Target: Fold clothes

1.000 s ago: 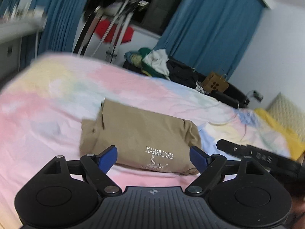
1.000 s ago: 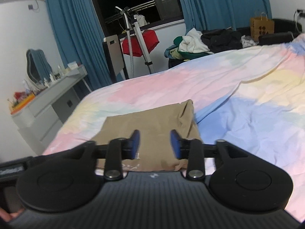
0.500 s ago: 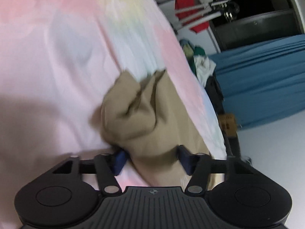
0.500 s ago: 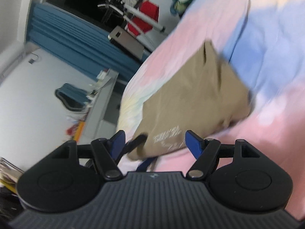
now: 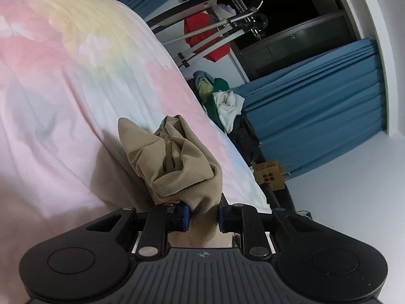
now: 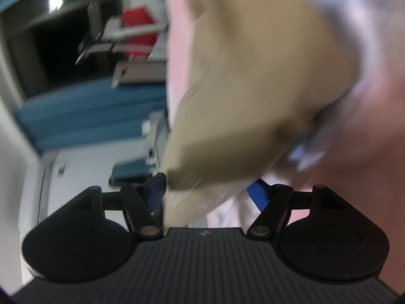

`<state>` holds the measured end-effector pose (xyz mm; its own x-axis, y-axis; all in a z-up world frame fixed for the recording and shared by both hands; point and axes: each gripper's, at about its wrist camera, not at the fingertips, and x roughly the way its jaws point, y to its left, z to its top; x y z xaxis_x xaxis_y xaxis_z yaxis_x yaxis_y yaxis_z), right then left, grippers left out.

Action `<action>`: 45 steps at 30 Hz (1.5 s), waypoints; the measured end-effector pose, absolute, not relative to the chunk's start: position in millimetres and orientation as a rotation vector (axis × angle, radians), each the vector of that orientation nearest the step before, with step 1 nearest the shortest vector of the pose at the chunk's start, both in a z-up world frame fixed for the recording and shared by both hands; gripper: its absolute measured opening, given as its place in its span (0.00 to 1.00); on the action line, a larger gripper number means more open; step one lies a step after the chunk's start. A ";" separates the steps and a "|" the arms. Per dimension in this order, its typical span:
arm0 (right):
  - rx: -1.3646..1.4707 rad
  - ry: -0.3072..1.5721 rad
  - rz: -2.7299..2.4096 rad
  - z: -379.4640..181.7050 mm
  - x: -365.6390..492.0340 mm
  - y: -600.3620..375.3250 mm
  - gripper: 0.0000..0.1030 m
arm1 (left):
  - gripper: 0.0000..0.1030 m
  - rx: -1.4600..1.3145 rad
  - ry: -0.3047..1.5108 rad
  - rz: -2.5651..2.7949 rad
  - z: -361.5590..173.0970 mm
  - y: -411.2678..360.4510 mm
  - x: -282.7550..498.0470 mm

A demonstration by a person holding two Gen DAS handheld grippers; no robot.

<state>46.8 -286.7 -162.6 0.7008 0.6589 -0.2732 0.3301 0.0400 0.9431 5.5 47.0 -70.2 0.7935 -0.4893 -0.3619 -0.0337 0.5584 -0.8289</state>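
**Both ends of the folded tan garment need a grip before it comes off the bed**

The tan garment point(image 5: 177, 157) lies folded on the pastel tie-dye bedsheet point(image 5: 63, 88), and the left gripper point(image 5: 201, 215) has it by one end. Its jaws have just been closing, and the blue pads now stand narrow with a bunched wad of cloth pinched between them. That bite looks deep, since fabric fills the gap and swells out above the pads, so it should hold all the folded layers together.

The right gripper point(image 6: 207, 193) is at the other end of the same garment point(image 6: 253, 76). This view is badly smeared, but the jaws stand wide, with the near edge of the cloth lying between them. It seems to brush the left-hand pad, while the other pad stands clear, so nothing is clamped yet.

To do this step well, in my judgement:

- Slide the right jaws further over the edge so every layer is inside, then close; a shallow bite would catch only the top ply and let the fold spill open.
- Keep the lower finger from scooping up the bedsheet as well.
- Lift both ends together and level, keeping the cloth lightly taut between the hands so the fold does not sag.

The heap of clothes point(image 5: 222, 101) beyond the bed is well apart.
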 end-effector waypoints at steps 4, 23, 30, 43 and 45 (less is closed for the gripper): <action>1.564 0.769 0.190 -167.3 33.9 -301.1 0.70 | 0.20 -0.963 0.631 -0.284 -71.6 51.5 2.0; 1.331 0.550 0.165 -71.5 -37.7 -339.4 0.38 | 0.20 -0.964 0.612 -0.391 -24.1 24.0 -27.2; 1.302 0.440 0.051 -15.9 -16.1 -435.6 0.37 | 0.20 -0.983 0.666 -0.510 17.7 -91.8 42.5; 1.117 0.190 -0.091 -19.8 90.0 -605.4 0.37 | 0.20 -0.887 0.691 -0.695 -9.0 -312.6 186.3; 1.101 0.221 -0.112 -45.8 90.1 -612.3 0.37 | 0.20 -0.855 0.737 -0.680 -36.9 -318.5 187.8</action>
